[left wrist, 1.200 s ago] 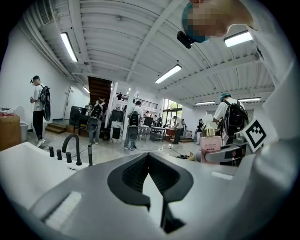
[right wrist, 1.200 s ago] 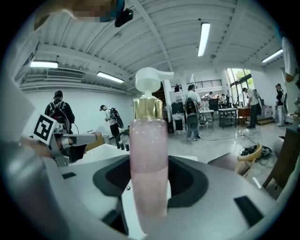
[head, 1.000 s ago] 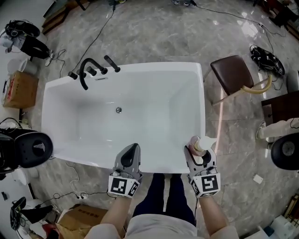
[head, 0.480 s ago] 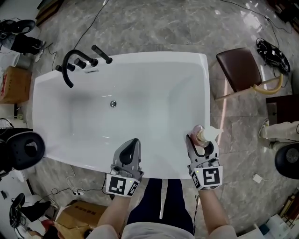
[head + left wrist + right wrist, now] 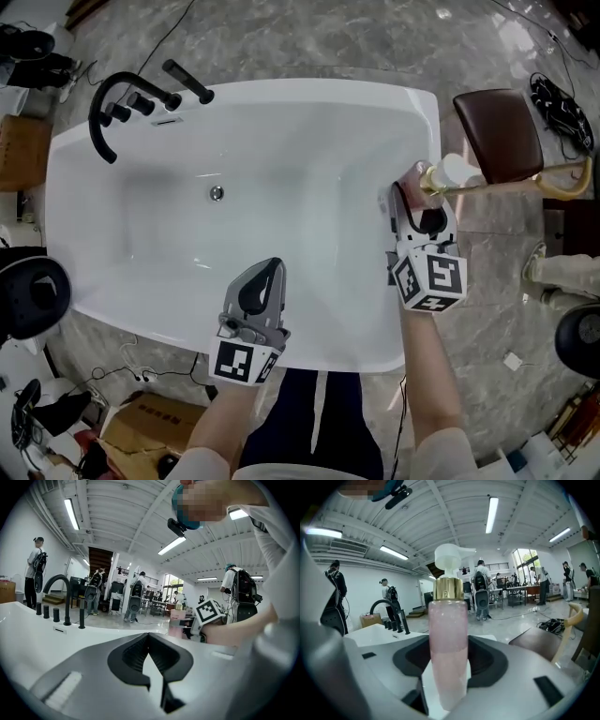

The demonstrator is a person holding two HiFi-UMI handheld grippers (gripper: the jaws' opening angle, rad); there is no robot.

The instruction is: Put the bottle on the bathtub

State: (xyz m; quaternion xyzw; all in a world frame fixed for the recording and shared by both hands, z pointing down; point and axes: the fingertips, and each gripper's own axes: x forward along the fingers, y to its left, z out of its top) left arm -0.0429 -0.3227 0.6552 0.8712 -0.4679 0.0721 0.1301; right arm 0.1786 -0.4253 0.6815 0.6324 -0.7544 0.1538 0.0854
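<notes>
A pink pump bottle [image 5: 439,174] with a gold collar and white pump head stands upright between the jaws of my right gripper [image 5: 418,193], which is shut on it. It is held at the right rim of the white bathtub [image 5: 281,90]; I cannot tell whether it touches the rim. In the right gripper view the bottle [image 5: 448,639] fills the middle, with the tub [image 5: 370,632] to the left. My left gripper [image 5: 268,274] is shut on nothing and hovers over the tub's near side. In its own view the left gripper [image 5: 148,638] points across the tub [image 5: 28,620].
A black faucet [image 5: 101,117] with handles stands on the tub's far left corner. A brown chair [image 5: 497,131] is just right of the tub. A cardboard box [image 5: 19,155] and cables lie on the marble floor. People stand in the background.
My right gripper has carried the bottle forward along the tub's right rim, away from the near corner. The left gripper has hardly moved.
</notes>
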